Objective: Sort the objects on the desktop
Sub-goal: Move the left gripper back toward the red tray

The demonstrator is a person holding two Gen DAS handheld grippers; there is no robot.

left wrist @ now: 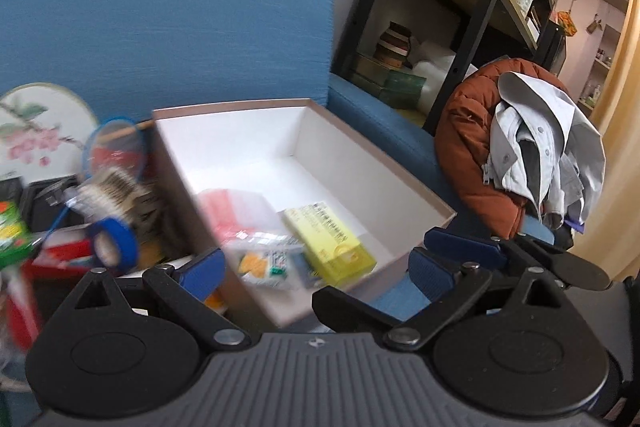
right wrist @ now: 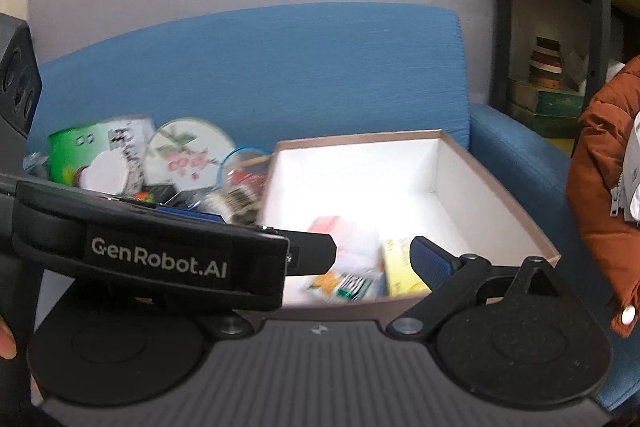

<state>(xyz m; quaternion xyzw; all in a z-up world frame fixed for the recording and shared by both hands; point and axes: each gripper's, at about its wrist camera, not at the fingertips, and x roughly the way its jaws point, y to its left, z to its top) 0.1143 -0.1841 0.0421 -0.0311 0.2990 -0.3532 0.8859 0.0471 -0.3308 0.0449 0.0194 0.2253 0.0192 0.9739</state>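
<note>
Blue sofa [left wrist: 160, 27], blurred clutter [left wrist: 80, 219], left tongs [left wrist: 316, 267] hiding right tongs' finger

A blue sofa [right wrist: 280, 67] carries the open box [left wrist: 400, 187] and, seemingly, blurred clutter [right wrist: 132, 159].

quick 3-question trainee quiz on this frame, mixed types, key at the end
1. True or false: the yellow carton lies inside the open box.
2. Multiple choice: the left gripper is A) shut on the blue tape roll, B) open and holding nothing, C) out of view.
3. Fill in: the clear packet lies to the ____ of the yellow carton in the left wrist view.

Key: 1 true; 2 B; 3 left.
</note>
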